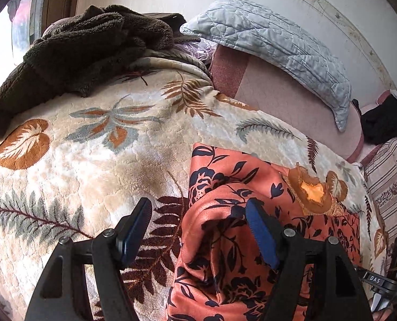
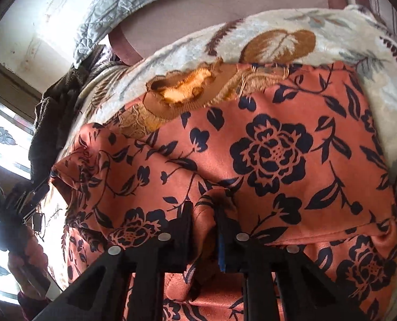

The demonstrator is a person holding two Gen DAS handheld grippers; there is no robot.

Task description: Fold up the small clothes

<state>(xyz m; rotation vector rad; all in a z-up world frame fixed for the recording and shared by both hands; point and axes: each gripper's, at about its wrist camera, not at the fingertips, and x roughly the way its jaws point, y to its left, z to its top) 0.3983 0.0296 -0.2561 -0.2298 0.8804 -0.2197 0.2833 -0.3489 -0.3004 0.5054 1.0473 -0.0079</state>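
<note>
Fabric is already pinched between the narrow jaws of your right gripper: a raised ridge of the orange satin garment with dark navy flowers, near its close hem. From there the cloth runs away from you, its long edge lying crosswise, to the brown lace collar. Your left gripper stands wide open, gripping nothing, one pad over the garment's left edge, the other over the cream leaf-patterned fleece blanket. I judge that left edge the nearer grab. Only the left view shows the bare blanket alongside; only the right shows the pinch.
</note>
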